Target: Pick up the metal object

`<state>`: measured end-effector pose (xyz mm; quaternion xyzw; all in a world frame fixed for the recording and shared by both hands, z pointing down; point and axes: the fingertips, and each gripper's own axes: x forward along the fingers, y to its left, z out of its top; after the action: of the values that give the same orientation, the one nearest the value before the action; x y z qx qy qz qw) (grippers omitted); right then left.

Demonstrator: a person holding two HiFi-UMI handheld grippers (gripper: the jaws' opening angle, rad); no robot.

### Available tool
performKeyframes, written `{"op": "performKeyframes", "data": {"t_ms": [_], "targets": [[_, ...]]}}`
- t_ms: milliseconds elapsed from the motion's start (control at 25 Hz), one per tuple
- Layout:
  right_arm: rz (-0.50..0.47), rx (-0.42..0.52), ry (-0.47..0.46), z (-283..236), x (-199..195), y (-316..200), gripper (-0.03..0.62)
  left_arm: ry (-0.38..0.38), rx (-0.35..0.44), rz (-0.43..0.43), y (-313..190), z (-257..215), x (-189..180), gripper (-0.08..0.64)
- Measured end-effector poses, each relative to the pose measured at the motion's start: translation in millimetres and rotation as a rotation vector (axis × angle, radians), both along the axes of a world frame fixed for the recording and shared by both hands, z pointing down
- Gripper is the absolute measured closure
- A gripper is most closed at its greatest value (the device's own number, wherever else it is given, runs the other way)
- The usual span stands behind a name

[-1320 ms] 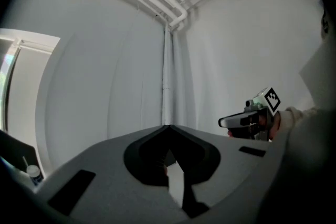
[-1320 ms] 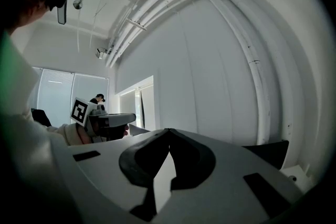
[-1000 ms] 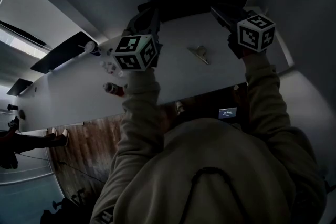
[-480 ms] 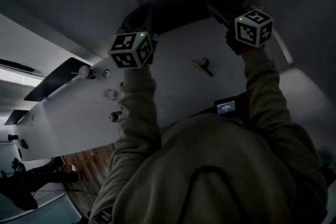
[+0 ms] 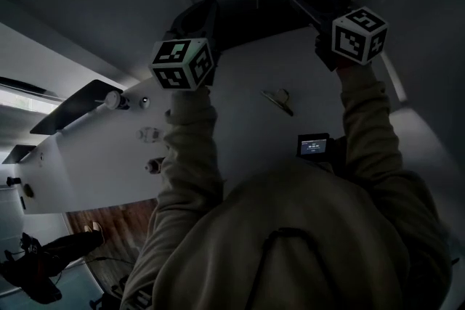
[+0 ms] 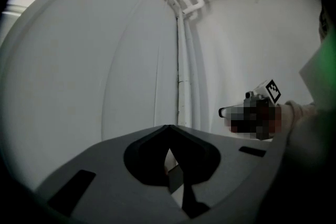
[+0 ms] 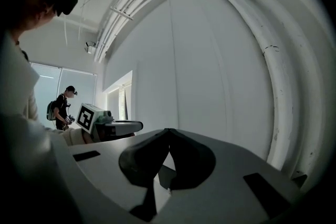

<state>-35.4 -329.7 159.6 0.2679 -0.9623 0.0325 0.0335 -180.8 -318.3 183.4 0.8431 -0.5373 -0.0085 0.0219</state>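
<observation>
1. Head view: the metal object lies flat on the white bench. It is between the two arms, nearer to the right one. The left tongs and the right tongs are held above the far edge of the bench, both well apart from the metal object. To the left on the bench are some small pieces. A small screen shows near the person's chest. Nothing lies between the tongs and the metal object.
2. Left gripper view: the left tongs are pressed together at the tips with nothing between them. They point at a white wall with pipes, and the right tongs appear at the right.
3. Right gripper view: the right tongs also meet at the tips and hold nothing. Ahead is the same wall, and another person stands far to the left.
</observation>
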Motion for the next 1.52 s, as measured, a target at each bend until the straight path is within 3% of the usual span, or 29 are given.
{"op": "performKeyframes", "data": {"t_ms": [520, 880, 1520], "targets": [[-0.067, 0.042, -0.038, -27.6, -1.4, -21.9, 0.572, -0.009, 0.021, -0.087, -14.8, -20.9, 1.6, 0.557], [-0.074, 0.039, -0.053, -24.8, 3.5, -32.6, 0.572, 0.024, 0.078, -0.062, -9.5, -35.5, 3.0, 0.557], [-0.102, 0.023, -0.037, 8.6, 1.3, -25.9, 0.572, -0.008, 0.06, -0.055, -7.5, -7.0, 9.2, 0.557]]}}
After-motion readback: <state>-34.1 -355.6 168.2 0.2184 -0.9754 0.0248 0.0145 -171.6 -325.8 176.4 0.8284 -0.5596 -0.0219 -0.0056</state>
